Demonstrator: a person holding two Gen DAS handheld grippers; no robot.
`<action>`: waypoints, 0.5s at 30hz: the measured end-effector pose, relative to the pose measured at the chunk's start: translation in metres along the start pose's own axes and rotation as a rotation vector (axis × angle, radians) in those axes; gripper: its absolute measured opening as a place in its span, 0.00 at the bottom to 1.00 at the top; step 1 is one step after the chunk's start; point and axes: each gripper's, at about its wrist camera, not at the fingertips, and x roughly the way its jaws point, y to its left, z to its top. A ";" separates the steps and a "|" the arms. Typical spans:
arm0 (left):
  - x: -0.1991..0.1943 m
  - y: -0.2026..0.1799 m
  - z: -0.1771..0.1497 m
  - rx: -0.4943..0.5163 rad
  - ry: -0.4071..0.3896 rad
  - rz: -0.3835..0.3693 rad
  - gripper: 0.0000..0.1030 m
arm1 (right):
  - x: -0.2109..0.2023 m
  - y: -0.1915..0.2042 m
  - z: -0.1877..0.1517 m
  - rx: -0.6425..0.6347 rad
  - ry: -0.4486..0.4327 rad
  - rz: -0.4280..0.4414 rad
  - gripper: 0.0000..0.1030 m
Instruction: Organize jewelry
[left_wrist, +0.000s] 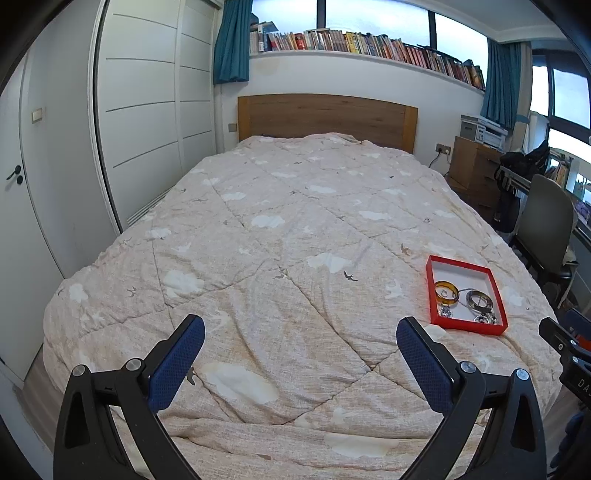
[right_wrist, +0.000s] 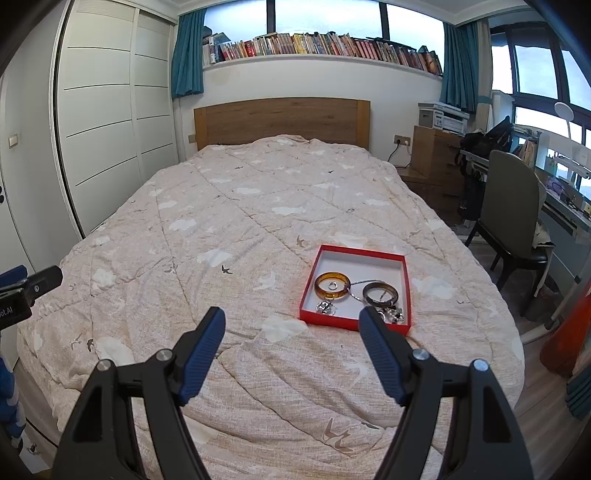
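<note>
Seemingly we are nearly done: both bangles (right_wrist: 332, 285) and the smaller silver pieces (right_wrist: 392, 314) lie inside the red tray (right_wrist: 364, 253); nothing shows loose on the quilt (right_wrist: 258, 229) beside it. Left gripper (left_wrist: 300, 334) and right gripper (right_wrist: 291, 321) gape empty short of the tray.

One red box (right_wrist: 405, 291) sits on one bed (right_wrist: 236, 229), holding two bangles: one amber (right_wrist: 331, 285), one dark (right_wrist: 380, 294). One small ring (right_wrist: 332, 284) lies inside the amber bangle, and two sparkling silver pieces show at the box's near edge, one (right_wrist: 325, 307) at left, one (right_wrist: 394, 314) at right, with one thin chain (right_wrist: 356, 290) between the bangles. Two claws appear, the left claw (left_wrist: 300, 345) and the right claw (right_wrist: 291, 334), each with two blue-padded fingers. Behind stand one wooden headboard (right_wrist: 280, 120), one row of books (right_wrist: 321, 46) too many to count, one chair (right_wrist: 511, 206) and one printer (right_wrist: 441, 117).
</note>
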 end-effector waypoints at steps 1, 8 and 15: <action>0.001 0.001 0.000 -0.005 0.003 -0.007 0.99 | 0.000 -0.001 -0.001 0.002 0.000 0.000 0.71; 0.006 0.006 -0.005 -0.028 0.022 -0.028 0.99 | 0.002 -0.001 -0.004 0.001 0.008 0.006 0.71; 0.010 0.007 -0.010 -0.036 0.035 -0.040 1.00 | 0.004 -0.002 -0.008 0.011 0.018 0.010 0.71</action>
